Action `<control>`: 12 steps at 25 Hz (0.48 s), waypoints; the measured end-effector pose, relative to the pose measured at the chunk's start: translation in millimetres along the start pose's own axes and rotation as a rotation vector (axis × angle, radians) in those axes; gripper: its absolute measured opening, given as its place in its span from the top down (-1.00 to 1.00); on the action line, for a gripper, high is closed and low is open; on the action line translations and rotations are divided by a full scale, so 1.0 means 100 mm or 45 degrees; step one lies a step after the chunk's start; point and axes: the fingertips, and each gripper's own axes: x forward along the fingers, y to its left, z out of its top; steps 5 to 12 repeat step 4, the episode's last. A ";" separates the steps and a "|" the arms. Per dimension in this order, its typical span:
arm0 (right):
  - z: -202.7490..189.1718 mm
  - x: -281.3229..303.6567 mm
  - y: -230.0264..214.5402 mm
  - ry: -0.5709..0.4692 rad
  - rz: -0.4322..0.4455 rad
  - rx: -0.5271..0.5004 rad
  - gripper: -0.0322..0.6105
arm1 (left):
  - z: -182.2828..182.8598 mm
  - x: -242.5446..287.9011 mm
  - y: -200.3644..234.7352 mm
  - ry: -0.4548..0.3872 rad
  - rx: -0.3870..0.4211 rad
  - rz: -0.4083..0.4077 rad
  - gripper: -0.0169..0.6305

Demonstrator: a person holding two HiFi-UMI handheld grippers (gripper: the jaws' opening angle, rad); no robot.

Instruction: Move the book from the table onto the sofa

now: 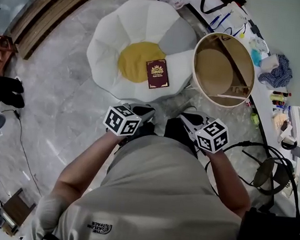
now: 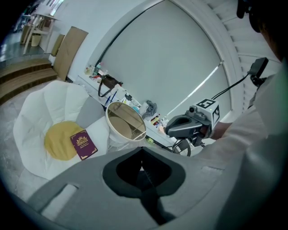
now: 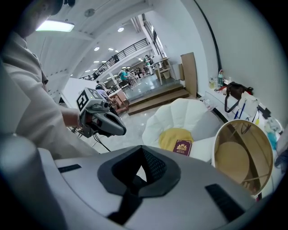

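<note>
maroon book (image 1: 157, 74) lies flat and cover-up on the white sofa (image 1: 110, 39), half on its yellow cushion (image 1: 134, 60), on the side nearer the counter (image 1: 264, 93). the round table (image 1: 193, 68) stands between the sofa and the counter's front edge. only the head view gives the book's whole outline: its long axis runs away from the person, loosely in line with that front edge, with the gold emblem toward the far end. the left gripper (image 1: 140, 110) and right gripper (image 1: 192, 118) sit close in front of the person's waist. each gripper view shows what the head view cannot: both pairs of jaws are pressed together with nothing between them. the right gripper view alone takes in a hall with steps beyond the counter's far end.
</note>
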 end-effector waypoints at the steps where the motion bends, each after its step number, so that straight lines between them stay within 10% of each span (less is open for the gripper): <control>1: 0.03 0.01 -0.06 -0.007 -0.011 0.004 0.86 | 0.03 0.02 0.04 0.000 0.002 -0.002 0.92; 12: 0.15 0.08 -0.25 -0.034 -0.036 0.016 0.86 | 0.14 0.08 0.17 0.008 0.017 -0.013 0.92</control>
